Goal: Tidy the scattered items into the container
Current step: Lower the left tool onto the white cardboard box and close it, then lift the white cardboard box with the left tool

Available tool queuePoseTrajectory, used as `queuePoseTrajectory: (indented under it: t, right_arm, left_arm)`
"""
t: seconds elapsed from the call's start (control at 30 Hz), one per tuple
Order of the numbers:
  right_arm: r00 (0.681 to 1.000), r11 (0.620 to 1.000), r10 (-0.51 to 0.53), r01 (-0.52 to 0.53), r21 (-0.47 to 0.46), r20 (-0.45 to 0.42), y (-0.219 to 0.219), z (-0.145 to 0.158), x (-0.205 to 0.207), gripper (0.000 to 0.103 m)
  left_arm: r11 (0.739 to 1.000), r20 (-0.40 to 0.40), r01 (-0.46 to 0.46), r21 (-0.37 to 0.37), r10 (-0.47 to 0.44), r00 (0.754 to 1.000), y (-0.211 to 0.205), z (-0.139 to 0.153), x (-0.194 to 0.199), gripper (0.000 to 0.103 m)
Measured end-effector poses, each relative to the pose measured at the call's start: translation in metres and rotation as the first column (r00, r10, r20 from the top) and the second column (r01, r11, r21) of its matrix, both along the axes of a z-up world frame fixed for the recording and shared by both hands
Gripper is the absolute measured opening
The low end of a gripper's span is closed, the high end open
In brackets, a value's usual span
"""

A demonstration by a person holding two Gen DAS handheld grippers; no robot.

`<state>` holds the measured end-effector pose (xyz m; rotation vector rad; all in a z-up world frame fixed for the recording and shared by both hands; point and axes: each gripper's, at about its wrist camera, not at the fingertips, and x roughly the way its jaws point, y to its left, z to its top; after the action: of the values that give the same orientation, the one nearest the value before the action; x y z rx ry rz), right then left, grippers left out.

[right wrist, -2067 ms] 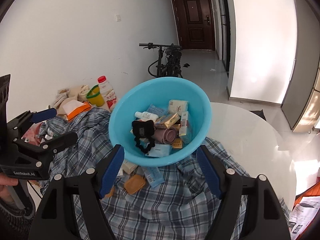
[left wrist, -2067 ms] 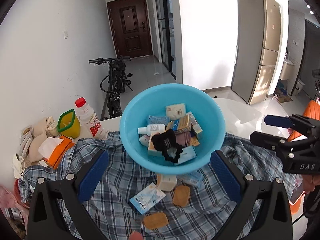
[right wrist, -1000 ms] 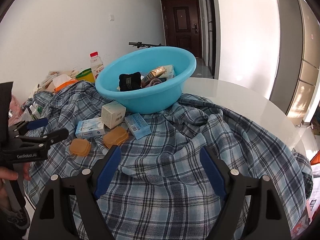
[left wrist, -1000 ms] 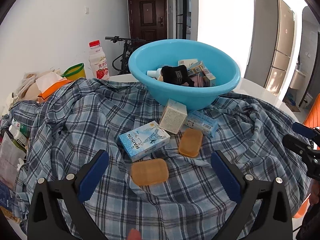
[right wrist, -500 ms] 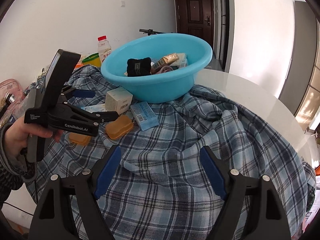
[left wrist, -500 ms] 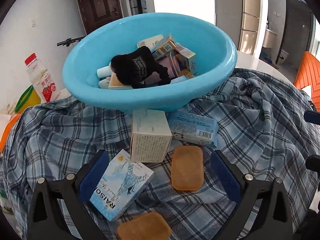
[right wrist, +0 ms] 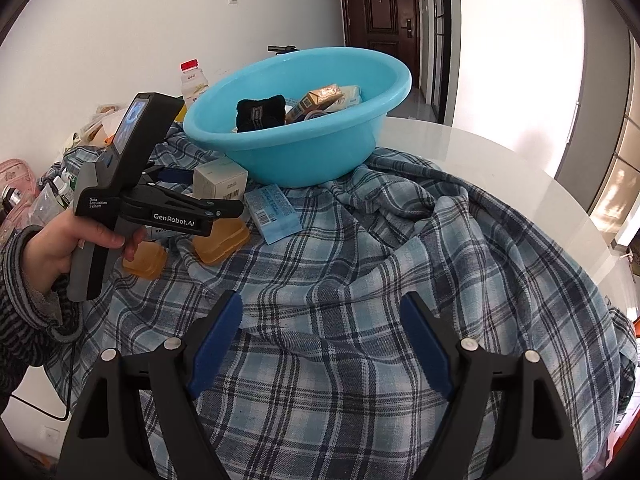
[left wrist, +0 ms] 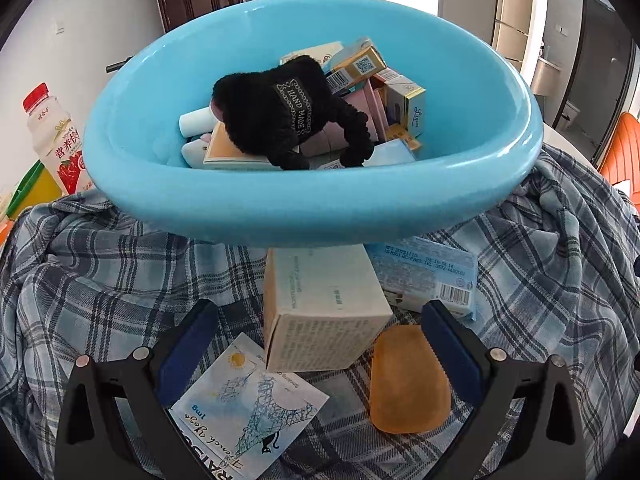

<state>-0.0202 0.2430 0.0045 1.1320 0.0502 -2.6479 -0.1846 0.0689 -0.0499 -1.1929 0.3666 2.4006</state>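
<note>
The left claw stood open around a cream box at the basin's six o'clock, the right claw open and empty; several items lay inside, five remained out.

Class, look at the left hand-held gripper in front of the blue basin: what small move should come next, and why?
Probably ease the left hand-held gripper a little further forward and close on the cream box. Its jaws are open, the box stands between the fingertips just outside the blue basin, and it has yet to be tidied in. The right hand-held gripper hangs open over the plaid cloth.
</note>
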Motion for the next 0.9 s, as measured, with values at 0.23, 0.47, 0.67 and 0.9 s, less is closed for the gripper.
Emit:
queuePoseTrajectory:
  t: [0.23, 0.47, 0.67, 0.9]
  right_arm:
    - [1.000, 1.000, -0.001, 0.001, -0.011, 0.007, 0.001, -0.003, 0.004, 0.080]
    - [1.000, 1.000, -0.004, 0.005, -0.006, 0.014, 0.006, -0.002, 0.006, 0.080]
    - [0.999, 1.000, 0.030, -0.030, -0.011, 0.026, 0.006, 0.003, 0.009, 0.080]
    - [0.999, 0.998, 0.033, -0.032, -0.058, 0.016, -0.001, 0.005, 0.019, 0.080]
  left_arm:
    - [0.998, -0.006, -0.010, -0.069, 0.009, 1.000, 0.004, -0.003, 0.003, 0.045]
    - [1.000, -0.041, -0.018, -0.006, 0.018, 0.999, 0.000, 0.016, 0.021, 0.045]
    - [0.999, -0.033, -0.027, -0.025, 0.026, 0.999, -0.012, 0.036, 0.048, 0.044]
    - [0.990, -0.121, -0.141, -0.030, 0.136, 0.983, -0.041, 0.049, 0.102, 0.044]
